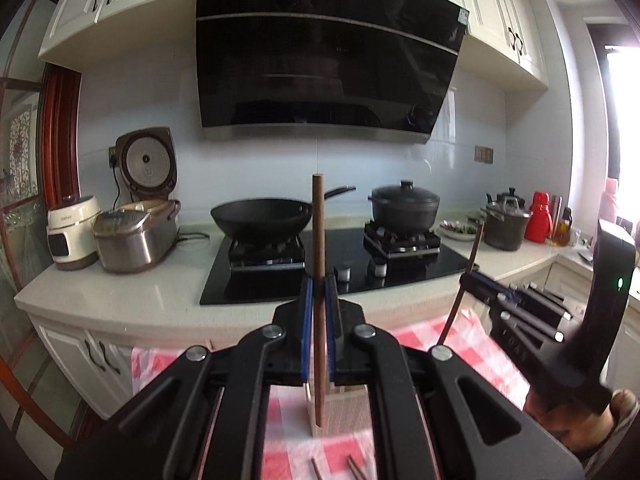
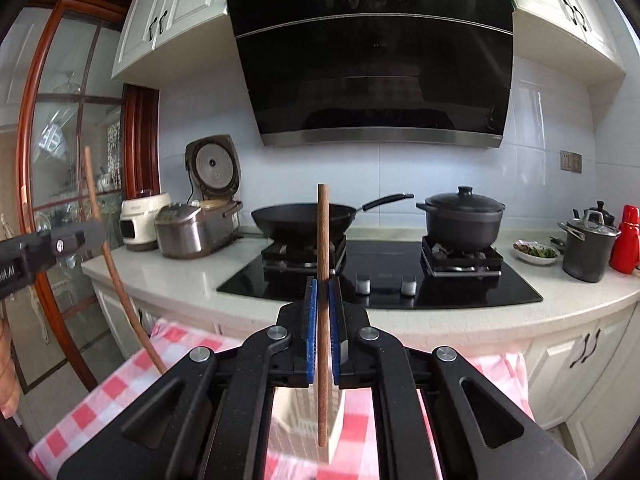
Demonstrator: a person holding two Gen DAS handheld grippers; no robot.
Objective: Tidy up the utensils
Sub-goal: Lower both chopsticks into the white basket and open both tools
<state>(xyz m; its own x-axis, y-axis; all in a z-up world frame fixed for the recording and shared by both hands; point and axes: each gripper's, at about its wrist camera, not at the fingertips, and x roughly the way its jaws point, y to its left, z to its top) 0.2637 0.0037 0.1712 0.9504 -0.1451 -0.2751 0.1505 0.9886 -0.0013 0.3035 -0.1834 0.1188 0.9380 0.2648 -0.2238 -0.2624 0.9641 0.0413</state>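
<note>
My left gripper [image 1: 319, 286] is shut on a brown wooden chopstick [image 1: 319, 220] that stands upright between its blue pads. The chopstick's lower tip hangs over a pale square holder [image 1: 342, 412] on a red-and-white checked cloth [image 1: 472, 336]. My right gripper [image 2: 323, 292] is shut on a second upright chopstick [image 2: 323, 232], above the same holder [image 2: 296, 420]. Each view catches the other tool: the right gripper [image 1: 468, 276] with its chopstick [image 1: 476, 244], and the left gripper [image 2: 100, 236] with its chopstick [image 2: 116, 280]. Two loose chopsticks [image 1: 354, 466] lie on the cloth.
Beyond the cloth runs a white counter [image 1: 132, 296] with a black hob [image 2: 460, 292], a wok [image 1: 262, 216], a lidded black pot [image 2: 464, 216], two rice cookers [image 1: 136, 236], a grey pot [image 2: 588, 244] and a red flask [image 2: 628, 240]. A hood [image 1: 320, 60] hangs above.
</note>
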